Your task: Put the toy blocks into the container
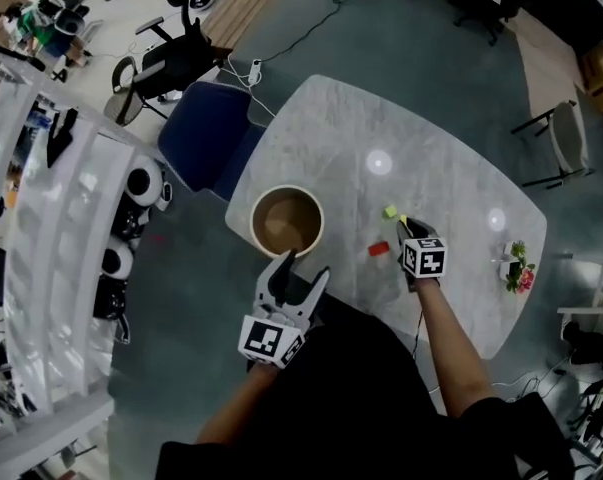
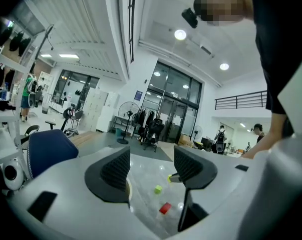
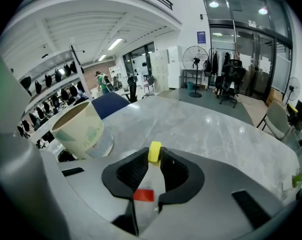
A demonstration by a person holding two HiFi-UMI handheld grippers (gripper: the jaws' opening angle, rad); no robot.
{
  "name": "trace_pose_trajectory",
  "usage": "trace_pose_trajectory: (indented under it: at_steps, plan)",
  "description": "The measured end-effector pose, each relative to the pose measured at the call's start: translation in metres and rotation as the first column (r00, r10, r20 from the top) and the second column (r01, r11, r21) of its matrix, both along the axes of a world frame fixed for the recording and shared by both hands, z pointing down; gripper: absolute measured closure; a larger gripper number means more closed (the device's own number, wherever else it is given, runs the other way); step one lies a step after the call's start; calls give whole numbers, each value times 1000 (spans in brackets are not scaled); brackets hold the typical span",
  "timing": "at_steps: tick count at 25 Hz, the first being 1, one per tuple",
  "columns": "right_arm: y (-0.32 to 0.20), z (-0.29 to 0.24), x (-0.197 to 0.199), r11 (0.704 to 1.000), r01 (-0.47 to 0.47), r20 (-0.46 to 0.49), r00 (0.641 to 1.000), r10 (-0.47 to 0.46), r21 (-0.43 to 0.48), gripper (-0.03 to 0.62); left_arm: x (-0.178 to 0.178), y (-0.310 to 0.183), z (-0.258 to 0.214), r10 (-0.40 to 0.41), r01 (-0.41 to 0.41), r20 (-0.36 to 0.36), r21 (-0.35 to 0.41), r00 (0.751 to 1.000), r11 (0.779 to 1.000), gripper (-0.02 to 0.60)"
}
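Observation:
My right gripper is shut on a small yellow block, pinched at the very tips of its jaws just above the marble table. A red block lies on the table under that gripper, and a green block rests just beyond it. The paper cup container stands upright to the left of the blocks, near the table's edge. My left gripper is open and holds nothing, at the table's near edge just short of the cup.
A blue chair stands beyond the table's left end. A small pot of flowers sits at the table's right edge. White shelving runs along the left side of the room.

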State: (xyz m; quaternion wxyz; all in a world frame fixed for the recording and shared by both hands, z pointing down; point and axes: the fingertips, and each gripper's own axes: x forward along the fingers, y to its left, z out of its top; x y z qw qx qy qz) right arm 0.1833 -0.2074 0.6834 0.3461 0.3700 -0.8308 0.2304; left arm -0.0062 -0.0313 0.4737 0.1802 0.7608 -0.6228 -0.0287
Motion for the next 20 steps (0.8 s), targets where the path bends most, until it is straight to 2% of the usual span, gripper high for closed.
trace_pose_trajectory:
  at_steps: [11, 16, 20]
  plan:
    - [17, -59, -58, 997, 41, 43, 998, -44, 70, 528, -41, 28, -12, 1, 1, -30, 61, 1000, 998, 333]
    - [20, -77, -80, 993, 62, 43, 997, -66, 96, 528, -47, 38, -16, 35, -32, -37, 88, 999, 996, 331]
    - [31, -90, -114, 989, 95, 49, 994, -101, 112, 528, -66, 49, -12, 43, -38, -53, 88, 998, 995, 331]
